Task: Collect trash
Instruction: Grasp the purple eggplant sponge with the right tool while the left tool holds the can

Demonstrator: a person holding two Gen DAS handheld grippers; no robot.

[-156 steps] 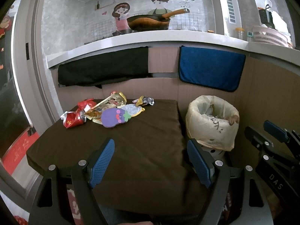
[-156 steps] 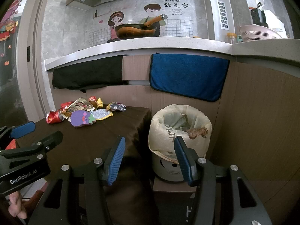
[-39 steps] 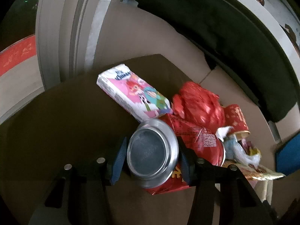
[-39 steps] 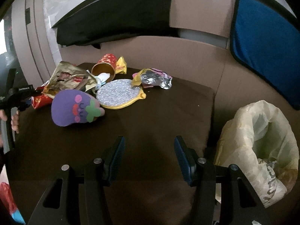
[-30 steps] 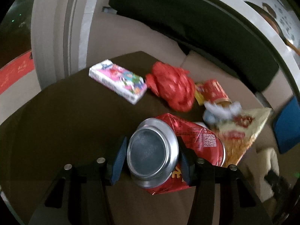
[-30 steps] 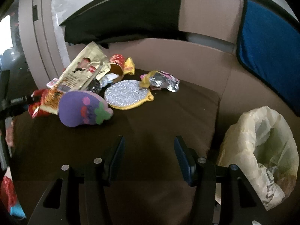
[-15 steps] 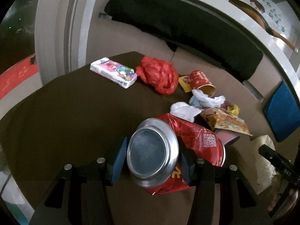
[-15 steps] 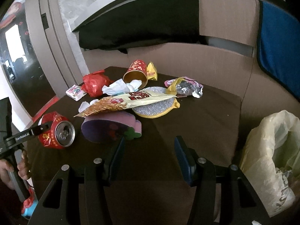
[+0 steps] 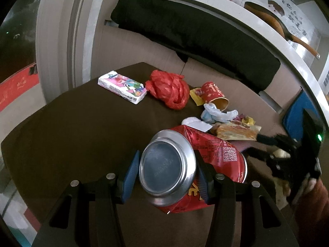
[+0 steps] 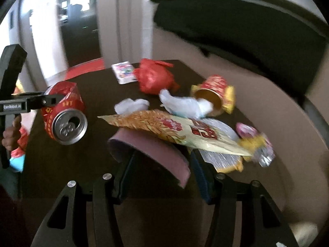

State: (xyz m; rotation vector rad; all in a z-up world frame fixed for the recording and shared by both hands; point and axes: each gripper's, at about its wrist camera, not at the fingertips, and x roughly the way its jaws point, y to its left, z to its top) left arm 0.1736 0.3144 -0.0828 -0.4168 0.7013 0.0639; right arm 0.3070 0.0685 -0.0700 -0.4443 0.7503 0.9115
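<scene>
Up close in the left wrist view, a crushed red drink can (image 9: 191,164) is clamped between the blue pads of the left gripper (image 9: 166,171), its silver base turned toward the camera. Beyond the fingertips, on the brown tabletop (image 9: 72,135), a tissue pack (image 9: 122,87) is seen ahead to the left, a crumpled red plastic bag (image 9: 169,88) just right of it, then a tipped red paper cup (image 9: 213,94) and a wad of white plastic (image 9: 218,114). A yellow snack wrapper (image 9: 236,131) lies just past the can. The right gripper (image 9: 285,154) is seen blurred at the right edge

In the right wrist view, the right gripper (image 10: 162,170) is held with its jaws partly apart; a curved purple foam piece (image 10: 156,152) is seen between the fingers, but whether the pads press on it cannot be told. The snack wrapper (image 10: 176,129) is draped over the foam just ahead. The paper cup (image 10: 213,94) and red bag (image 10: 154,76) lie further ahead. To the left, the can (image 10: 63,113) is seen raised above the table in the left gripper (image 10: 53,100)
</scene>
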